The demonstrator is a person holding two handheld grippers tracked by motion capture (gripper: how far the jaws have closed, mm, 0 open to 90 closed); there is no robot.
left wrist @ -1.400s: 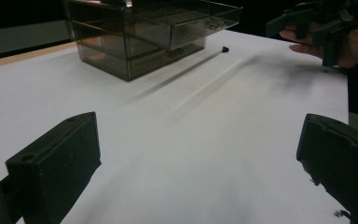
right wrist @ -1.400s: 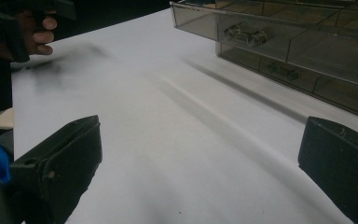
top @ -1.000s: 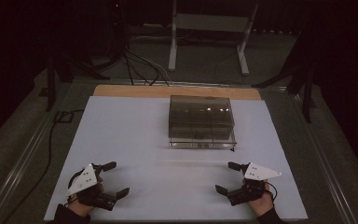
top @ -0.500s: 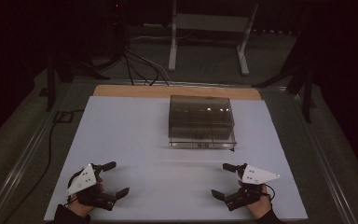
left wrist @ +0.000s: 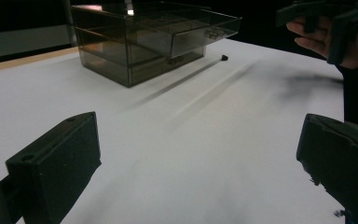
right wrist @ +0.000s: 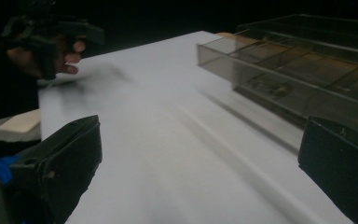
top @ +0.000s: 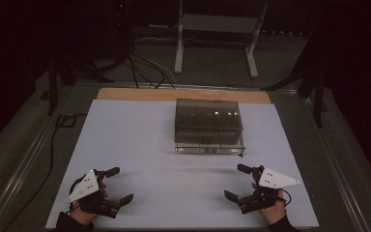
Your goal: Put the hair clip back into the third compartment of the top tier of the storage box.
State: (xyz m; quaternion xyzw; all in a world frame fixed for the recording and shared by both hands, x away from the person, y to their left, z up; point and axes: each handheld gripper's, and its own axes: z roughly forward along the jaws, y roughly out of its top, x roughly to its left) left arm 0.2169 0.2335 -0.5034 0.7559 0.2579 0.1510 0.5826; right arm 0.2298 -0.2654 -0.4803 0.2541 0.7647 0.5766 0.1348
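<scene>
Ahead, smoked drawer box (top: pixel 208 126) mid-table; small black bit (top: pixel 240 155) beside.

Room dark, lit mostly over the white-topped desk (top: pixel 140 145). Bare wooden strip (top: pixel 183 95) along desk's far edge. Beyond it: grey floor (top: pixel 212 63), pale metal stand (top: pixel 217 34), black cables (top: pixel 140 67). Metal rail (top: pixel 21 164) flanks desk's left side.

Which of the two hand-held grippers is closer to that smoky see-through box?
The right gripper is nearer, just below the box's front right corner. The left gripper sits farther off, toward the table's near left corner.
</scene>
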